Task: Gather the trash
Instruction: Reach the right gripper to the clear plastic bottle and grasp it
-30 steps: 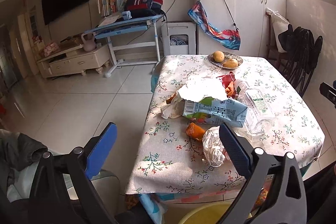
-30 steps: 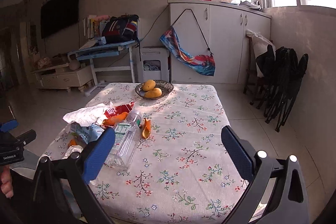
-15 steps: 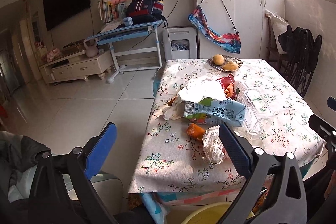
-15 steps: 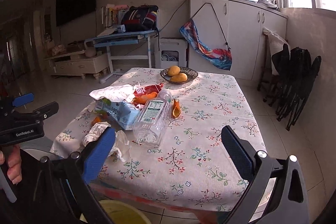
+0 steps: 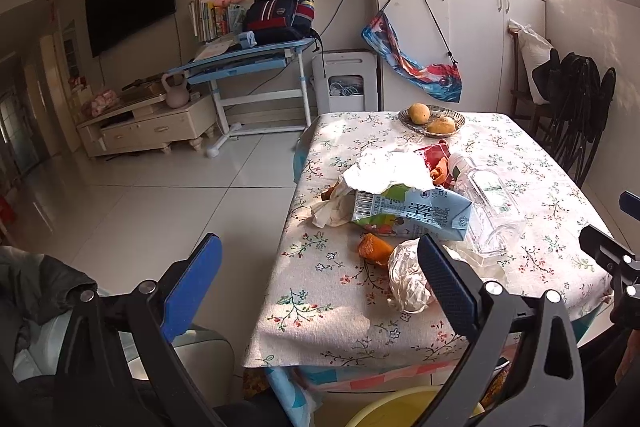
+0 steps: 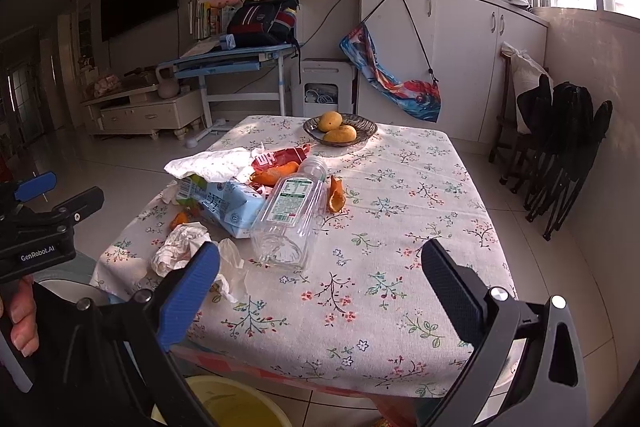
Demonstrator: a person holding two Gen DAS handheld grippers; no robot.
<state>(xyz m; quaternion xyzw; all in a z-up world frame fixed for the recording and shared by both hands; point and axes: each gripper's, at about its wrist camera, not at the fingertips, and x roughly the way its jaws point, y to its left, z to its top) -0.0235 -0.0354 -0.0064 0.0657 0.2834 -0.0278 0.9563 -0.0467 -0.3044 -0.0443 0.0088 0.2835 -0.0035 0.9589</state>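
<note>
On the table (image 6: 400,267), a bowl (image 6: 340,131) holds seemingly two mangoes (image 6: 339,133).

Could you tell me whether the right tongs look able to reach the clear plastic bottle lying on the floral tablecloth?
Probably yes: the right tongs are open and empty, the clear plastic bottle lies just ahead, and only bare floral tablecloth lies between.
</note>
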